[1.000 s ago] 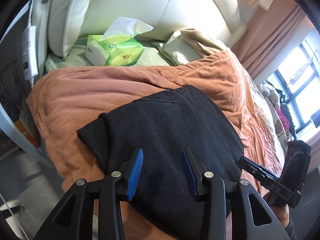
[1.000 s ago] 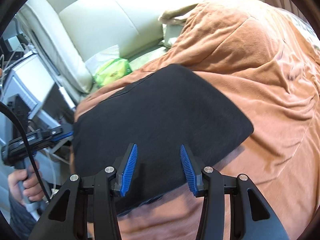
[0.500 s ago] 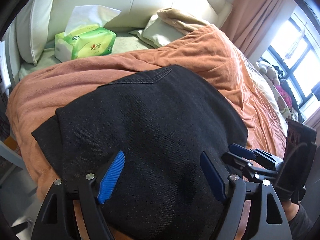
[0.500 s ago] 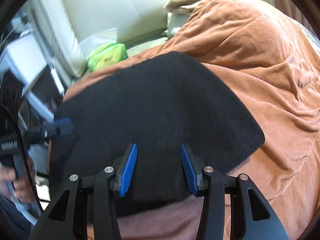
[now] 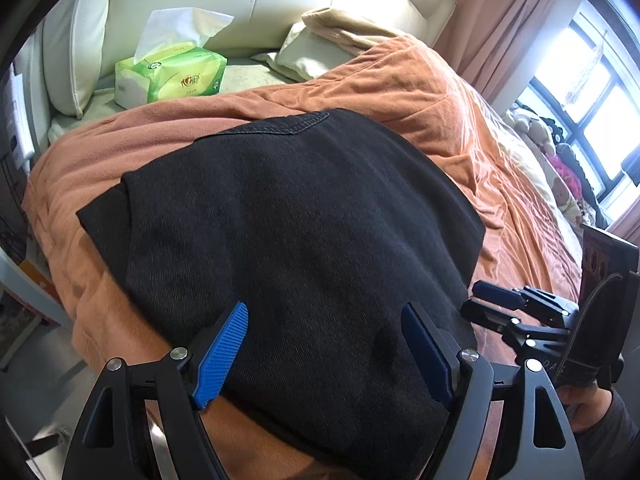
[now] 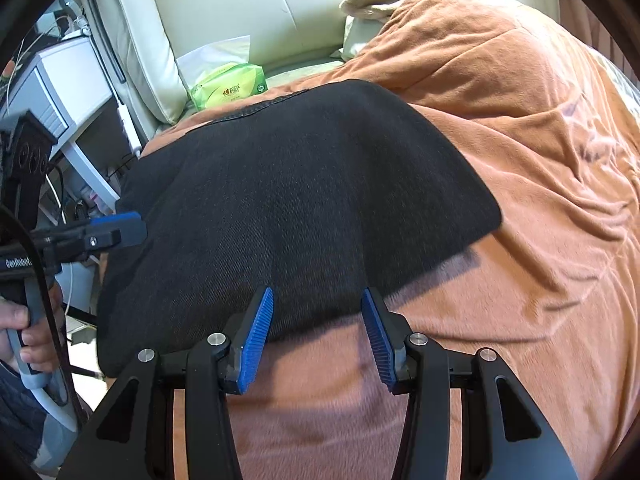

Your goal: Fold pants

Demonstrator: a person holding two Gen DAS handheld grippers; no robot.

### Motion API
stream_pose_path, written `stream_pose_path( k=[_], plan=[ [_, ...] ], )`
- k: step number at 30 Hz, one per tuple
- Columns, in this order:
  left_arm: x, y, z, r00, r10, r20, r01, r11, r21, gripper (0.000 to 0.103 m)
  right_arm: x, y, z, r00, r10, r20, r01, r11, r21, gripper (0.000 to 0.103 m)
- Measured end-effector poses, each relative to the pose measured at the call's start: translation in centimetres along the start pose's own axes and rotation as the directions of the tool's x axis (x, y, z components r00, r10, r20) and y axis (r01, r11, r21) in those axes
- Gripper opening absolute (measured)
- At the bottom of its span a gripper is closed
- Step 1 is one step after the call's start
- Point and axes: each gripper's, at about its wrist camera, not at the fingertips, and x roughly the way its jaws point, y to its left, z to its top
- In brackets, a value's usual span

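From the left wrist camera, the folded black denim pants point(image 5: 288, 232) lie on the rumpled orange quilt point(image 5: 420, 92) of a bed, filling the middle of the view. The left gripper point(image 5: 324, 344) hovers over their near edge with its blue pads spread wide and nothing clamped. At the near right, the right gripper point(image 5: 496, 304) waits beside the pants' right edge. To make the next fold well, I judge each gripper should take the whole stack of layers at the near edge, both lifting together so the bundle stays square. The stitched seam sits at the far edge, toward the green tissue pack point(image 5: 172, 76), so the bundle points away; its longer side seems to run left to right.

From the right wrist camera, the right gripper point(image 6: 316, 336) stands half spread, empty, straddling the pants' point(image 6: 288, 200) near edge above the quilt point(image 6: 540, 180). The left gripper point(image 6: 120, 228) is at the pants' left edge.
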Motion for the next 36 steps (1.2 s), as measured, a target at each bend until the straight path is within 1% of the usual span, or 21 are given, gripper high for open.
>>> stream_pose_path(
  k=[4, 5, 6, 7, 8, 10, 11, 15, 17, 22, 27, 33, 34, 36],
  plan=[
    [-1.4, -0.6, -0.3, 1.000, -0.005, 0.000, 0.005, 1.000, -0.009, 0.081, -2.9, 0.4, -0.2, 1.000, -0.009, 0.015, 0.008, 1.000, 0.006, 0.044],
    [-1.8, -0.8, -0.3, 1.000, -0.005, 0.003, 0.005, 1.000, -0.007, 0.081, -3.5, 0.4, -0.3, 1.000, -0.013, 0.015, 0.013, 1.000, 0.012, 0.047],
    [-2.3, -1.2, -0.4, 1.000, -0.002, 0.008, 0.002, 1.000, -0.001, 0.081, -4.4, 0.5, -0.4, 1.000, -0.023, 0.018, 0.023, 1.000, 0.019, 0.052],
    [-2.9, -1.6, -0.4, 1.000, 0.001, 0.014, -0.001, 1.000, 0.007, 0.081, -5.3, 0.5, -0.5, 0.999, -0.035, 0.027, 0.034, 0.999, 0.025, 0.064],
    [-3.4, -2.0, -0.5, 1.000, 0.004, 0.020, -0.004, 1.000, 0.016, 0.081, -6.1, 0.5, -0.6, 0.998, -0.046, 0.039, 0.045, 0.999, 0.030, 0.072],
    [-4.6, -2.9, -0.6, 0.999, 0.006, 0.032, -0.008, 0.999, 0.032, 0.082, -8.2, 0.6, -1.0, 0.996, -0.065, 0.062, 0.062, 0.997, 0.044, 0.078],
    [-5.2, -3.3, -0.7, 0.999, 0.004, 0.037, -0.006, 0.999, 0.036, 0.084, -9.1, 0.6, -1.2, 0.995, -0.073, 0.067, 0.070, 0.996, 0.051, 0.080],
    [-7.7, -5.3, -1.4, 0.998, 0.005, 0.066, -0.009, 0.998, 0.054, 0.099, -13.0, 1.0, -2.3, 0.990, -0.112, 0.090, 0.107, 0.993, 0.058, 0.082],
    [-8.8, -6.3, -1.9, 0.997, 0.008, 0.080, -0.013, 0.998, 0.068, 0.101, -14.9, 1.2, -3.1, 0.987, -0.124, 0.101, 0.119, 0.991, 0.063, 0.084],
    [-11.2, -8.7, -3.2, 0.996, 0.007, 0.093, -0.015, 0.996, 0.090, 0.101, -19.5, 1.5, -5.2, 0.984, -0.139, 0.112, 0.132, 0.988, 0.075, 0.084],
    [-13.8, -11.7, -4.6, 0.994, 0.000, 0.112, -0.014, 0.992, 0.126, 0.101, -24.4, 1.7, -7.4, 0.978, -0.153, 0.142, 0.142, 0.986, 0.086, 0.084],
    [-16.7, -15.2, -6.3, 0.990, -0.024, 0.140, 0.000, 0.986, 0.168, 0.102, -30.9, 2.2, -10.4, 0.962, -0.194, 0.190, 0.178, 0.979, 0.097, 0.084],
    [-17.2, -15.7, -6.6, 0.989, -0.034, 0.142, 0.009, 0.985, 0.173, 0.102, -32.0, 2.4, -11.1, 0.959, -0.204, 0.196, 0.188, 0.977, 0.097, 0.086],
    [-18.1, -16.9, -7.1, 0.988, -0.043, 0.149, 0.015, 0.983, 0.186, 0.102, -34.2, 2.9, -12.3, 0.951, -0.223, 0.213, 0.204, 0.973, 0.104, 0.093]
  ],
)
